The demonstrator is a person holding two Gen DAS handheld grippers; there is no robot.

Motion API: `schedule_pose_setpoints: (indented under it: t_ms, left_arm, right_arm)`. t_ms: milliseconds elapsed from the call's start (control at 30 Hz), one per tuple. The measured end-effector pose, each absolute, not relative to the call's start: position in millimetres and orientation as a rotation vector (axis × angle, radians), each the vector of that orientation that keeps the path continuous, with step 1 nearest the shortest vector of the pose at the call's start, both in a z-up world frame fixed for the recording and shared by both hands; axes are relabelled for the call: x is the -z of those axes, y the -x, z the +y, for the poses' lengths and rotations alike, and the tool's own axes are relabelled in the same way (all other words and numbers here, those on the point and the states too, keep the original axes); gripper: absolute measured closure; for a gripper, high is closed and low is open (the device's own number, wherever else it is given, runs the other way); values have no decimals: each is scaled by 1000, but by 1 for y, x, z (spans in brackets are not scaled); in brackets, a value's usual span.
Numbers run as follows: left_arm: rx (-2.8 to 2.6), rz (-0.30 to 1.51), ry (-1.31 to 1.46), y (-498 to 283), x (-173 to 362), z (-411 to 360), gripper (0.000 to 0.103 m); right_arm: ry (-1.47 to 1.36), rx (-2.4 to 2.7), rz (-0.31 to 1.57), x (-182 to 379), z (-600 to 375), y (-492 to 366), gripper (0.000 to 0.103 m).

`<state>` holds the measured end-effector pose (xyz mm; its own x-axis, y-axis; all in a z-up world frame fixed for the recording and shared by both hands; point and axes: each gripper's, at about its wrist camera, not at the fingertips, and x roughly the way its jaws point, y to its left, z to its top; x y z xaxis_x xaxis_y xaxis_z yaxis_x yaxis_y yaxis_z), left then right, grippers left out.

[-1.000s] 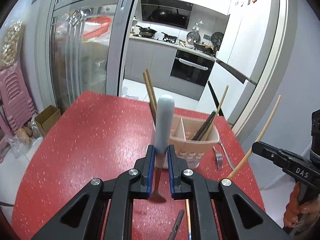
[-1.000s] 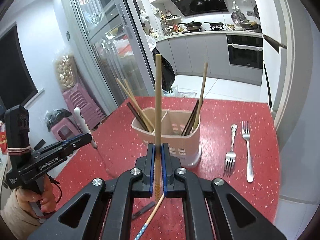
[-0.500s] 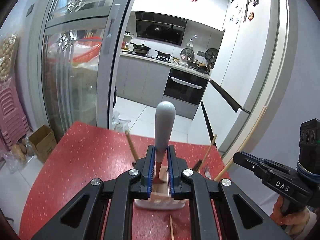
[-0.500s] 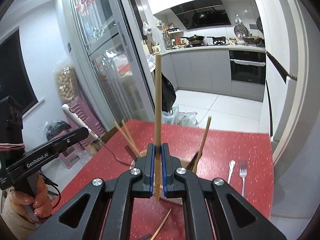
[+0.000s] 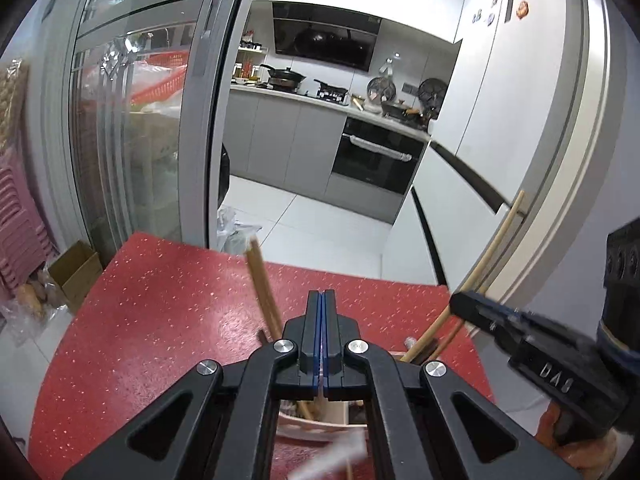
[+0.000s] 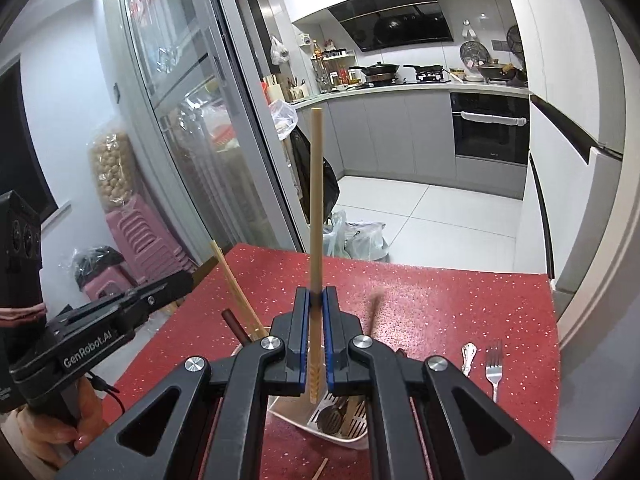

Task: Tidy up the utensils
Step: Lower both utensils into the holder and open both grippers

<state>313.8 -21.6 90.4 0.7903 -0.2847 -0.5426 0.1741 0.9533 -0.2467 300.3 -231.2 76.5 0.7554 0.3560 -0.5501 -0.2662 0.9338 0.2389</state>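
Right wrist view: red table (image 6: pixel 440 304) fills the ground, the utensil holder (image 6: pixel 340 432) sits directly below the right gripper (image 6: pixel 316 344), which is clamped on an upright wooden chopstick (image 6: pixel 316 200). Left gripper (image 5: pixel 322 344) shows its jaws pressed together, nothing between them. Forks (image 6: pixel 494 364) lie to the right. Insertion step, it seems; next, lower the chopstick into a compartment and release.

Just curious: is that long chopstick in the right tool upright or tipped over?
Upright: the chopstick stands vertically, clamped between the right gripper fingers.
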Motion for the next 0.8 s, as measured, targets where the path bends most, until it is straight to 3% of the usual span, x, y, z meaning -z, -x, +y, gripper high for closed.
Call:
schedule_pose_setpoints:
  t_ms: [733, 800]
  left_arm:
    - [180, 755, 37, -282, -21, -20, 81]
    - [178, 771, 12, -278, -14, -23, 81]
  right_arm:
    - [-215, -375, 803, -6, -243, -299, 96]
    - [-221, -380, 826, -5, -245, -298, 92]
